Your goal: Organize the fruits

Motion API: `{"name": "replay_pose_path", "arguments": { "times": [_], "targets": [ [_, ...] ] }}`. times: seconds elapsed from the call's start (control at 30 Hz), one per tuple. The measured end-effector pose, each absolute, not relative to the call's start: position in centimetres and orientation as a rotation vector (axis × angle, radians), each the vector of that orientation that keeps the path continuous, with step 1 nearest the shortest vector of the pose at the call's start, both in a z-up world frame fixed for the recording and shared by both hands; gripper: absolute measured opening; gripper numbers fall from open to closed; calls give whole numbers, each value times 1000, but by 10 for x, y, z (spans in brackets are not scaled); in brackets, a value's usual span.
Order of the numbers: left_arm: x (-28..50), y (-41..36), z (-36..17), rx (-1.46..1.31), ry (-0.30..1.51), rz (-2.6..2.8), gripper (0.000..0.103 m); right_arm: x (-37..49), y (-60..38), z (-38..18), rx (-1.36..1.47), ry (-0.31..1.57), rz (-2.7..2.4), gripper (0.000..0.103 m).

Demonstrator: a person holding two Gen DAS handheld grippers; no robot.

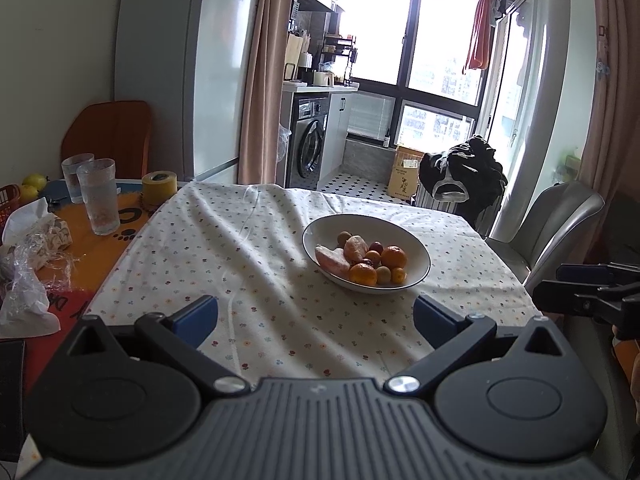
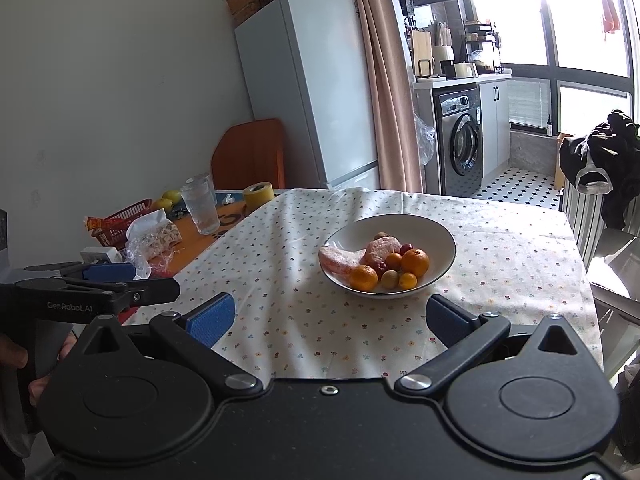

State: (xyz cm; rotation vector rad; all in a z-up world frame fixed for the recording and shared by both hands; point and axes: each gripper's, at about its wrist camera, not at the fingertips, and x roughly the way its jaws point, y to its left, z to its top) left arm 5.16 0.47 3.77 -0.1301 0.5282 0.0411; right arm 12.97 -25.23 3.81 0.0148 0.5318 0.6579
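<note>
Evidently both the left gripper (image 1: 315, 322) and right gripper (image 2: 331, 320) are hovering spread and empty-fingered short of the bowl (image 1: 416, 254), where the fruits (image 1: 362, 261) are already lying gathered.

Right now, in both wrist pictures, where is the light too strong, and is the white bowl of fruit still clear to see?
Left wrist view: the large window is blown out to white, yet the white ceramic bowl of fruit stays sharp. Right wrist view: the same window glares at upper right; the bowl is clear. Both views bend straight lines near the edges.
</note>
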Motion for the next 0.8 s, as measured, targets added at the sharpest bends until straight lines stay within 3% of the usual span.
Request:
{"name": "replay_pose_path", "arguments": {
  "times": [0.8],
  "targets": [
    [53,5,36,-132,538,31,103,132,-251,32,11,553,652,103]
  ]
}}
